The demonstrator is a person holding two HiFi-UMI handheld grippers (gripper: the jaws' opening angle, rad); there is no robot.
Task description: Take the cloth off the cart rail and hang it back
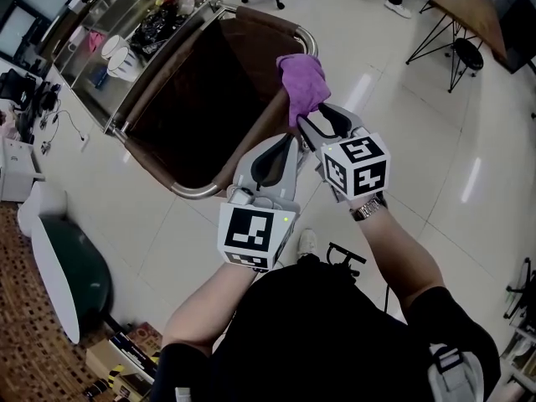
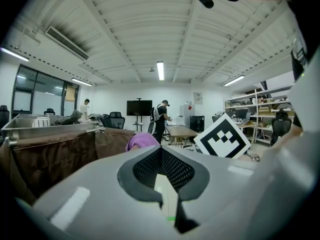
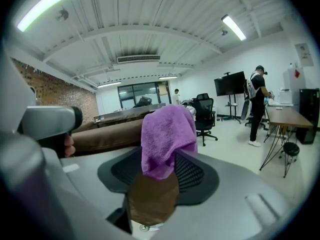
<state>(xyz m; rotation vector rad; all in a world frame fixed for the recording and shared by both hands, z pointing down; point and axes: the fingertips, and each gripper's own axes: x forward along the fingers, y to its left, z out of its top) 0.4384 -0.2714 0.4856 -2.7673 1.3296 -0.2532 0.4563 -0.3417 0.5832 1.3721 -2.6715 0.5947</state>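
The purple cloth (image 1: 303, 80) hangs draped over the cart rail (image 1: 255, 136). The right gripper (image 1: 312, 117) has its jaws spread around the cloth and rail, not squeezing them. The left gripper (image 1: 283, 141) is clenched and empty, just beside the rail

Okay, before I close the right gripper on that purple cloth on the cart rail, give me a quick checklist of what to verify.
1. The purple cloth is draped over the cart rail: ok.
2. Cloth is between the jaws of the right gripper: ok.
3. Pads pressing on the cloth: not ok, jaws stand apart.
4. Jaws clear of the rail: not ok, it sits between them.
5. The left gripper is off the cloth: ok, shut and empty.
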